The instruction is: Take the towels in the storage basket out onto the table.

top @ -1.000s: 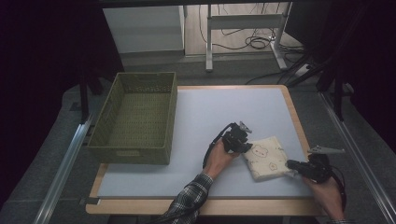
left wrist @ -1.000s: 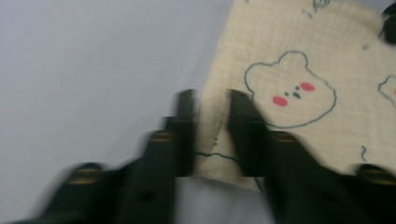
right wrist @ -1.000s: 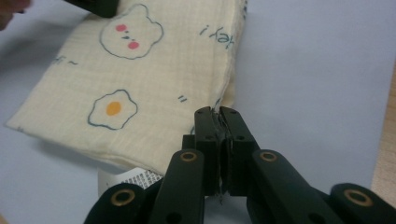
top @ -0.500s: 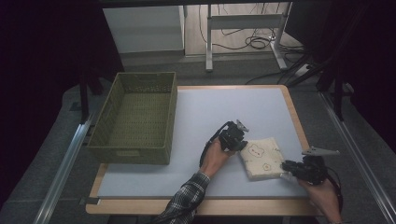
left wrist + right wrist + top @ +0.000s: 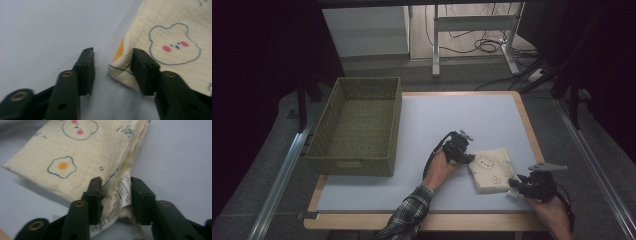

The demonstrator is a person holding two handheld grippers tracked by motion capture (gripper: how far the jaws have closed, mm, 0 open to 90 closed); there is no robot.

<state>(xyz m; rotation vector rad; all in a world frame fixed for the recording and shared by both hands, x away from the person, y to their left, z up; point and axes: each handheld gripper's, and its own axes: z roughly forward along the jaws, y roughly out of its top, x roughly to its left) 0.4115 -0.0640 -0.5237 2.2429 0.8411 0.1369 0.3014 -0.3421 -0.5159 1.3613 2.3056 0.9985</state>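
High view: folded cream muslin cloth with printed bear and fried-egg drawings (image 5: 491, 170) lies flat on the pale grey worktop (image 5: 452, 125), lower right of centre in the frame. Left hand-held gripper (image 5: 466, 156) sits at the cloth's left edge, held by a hand (image 5: 439, 167) with a plaid sleeve coming up from the bottom. Right hand-held gripper (image 5: 515, 184) sits at the cloth's lower right corner, right hand (image 5: 552, 212) in the bottom right corner of the frame. Woven olive-green rectangular basket (image 5: 357, 125) stands on the left part of the worktop, well apart from the cloth.

Left gripper view: jaws apart and have just been opening. Cloth (image 5: 170, 42) fills the upper right; its corner reaches into the gap, just beside the right jaw, and the left jaw stands clear of it over bare worktop. No grip, released.

Right gripper view: jaws have just been opening, now standing a little apart. The cloth's thick folded edge (image 5: 112, 160) and its white printed care label (image 5: 123, 192) lie between them; the left jaw touches the fabric, but can't tell whether the pads press on it. Cloth runs to the upper left of the frame, flat on the worktop.
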